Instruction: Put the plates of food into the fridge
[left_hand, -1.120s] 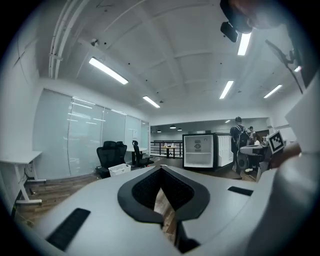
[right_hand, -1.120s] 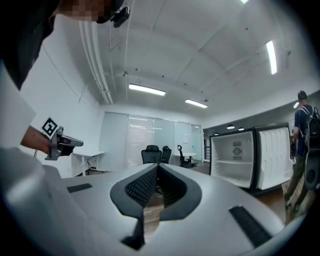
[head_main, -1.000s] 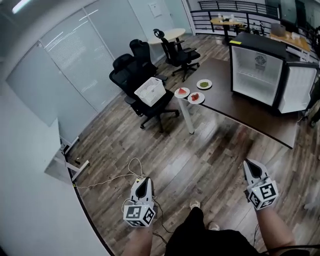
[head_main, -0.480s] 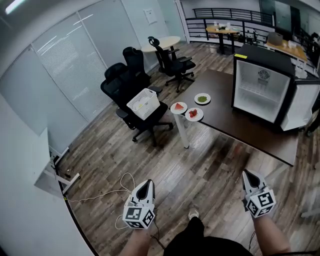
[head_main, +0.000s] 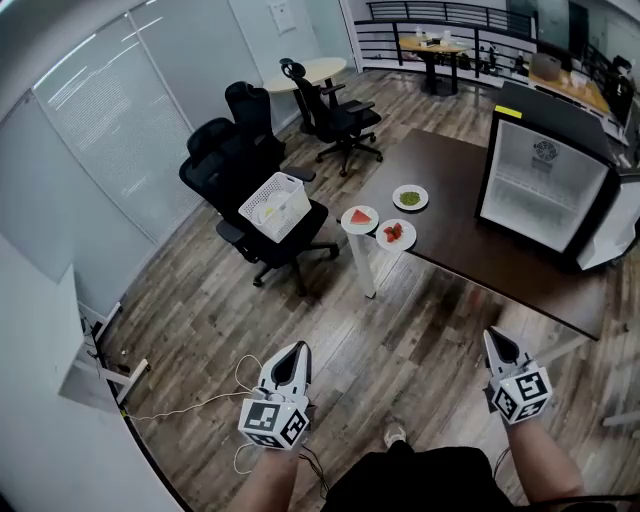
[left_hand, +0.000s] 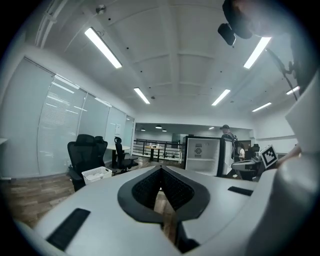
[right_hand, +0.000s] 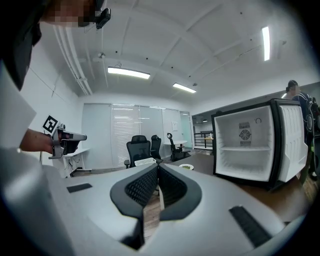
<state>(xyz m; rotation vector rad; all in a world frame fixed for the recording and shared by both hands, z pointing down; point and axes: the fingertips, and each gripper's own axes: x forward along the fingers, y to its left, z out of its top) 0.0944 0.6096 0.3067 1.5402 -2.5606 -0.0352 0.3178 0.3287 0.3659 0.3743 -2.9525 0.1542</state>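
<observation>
Both grippers are held low in front of the person, side by side and well apart. The left gripper (head_main: 297, 348) and the right gripper (head_main: 492, 334) each point forward, close to level. The left marker cube (head_main: 272, 424) and the right marker cube (head_main: 522, 392) sit at the rear of each gripper, next to the wrist. The left forearm (head_main: 268, 484) and the right forearm (head_main: 548, 466) enter from the bottom edge. In both gripper views the jaws stand closed, tips together, with nothing between them.
</observation>
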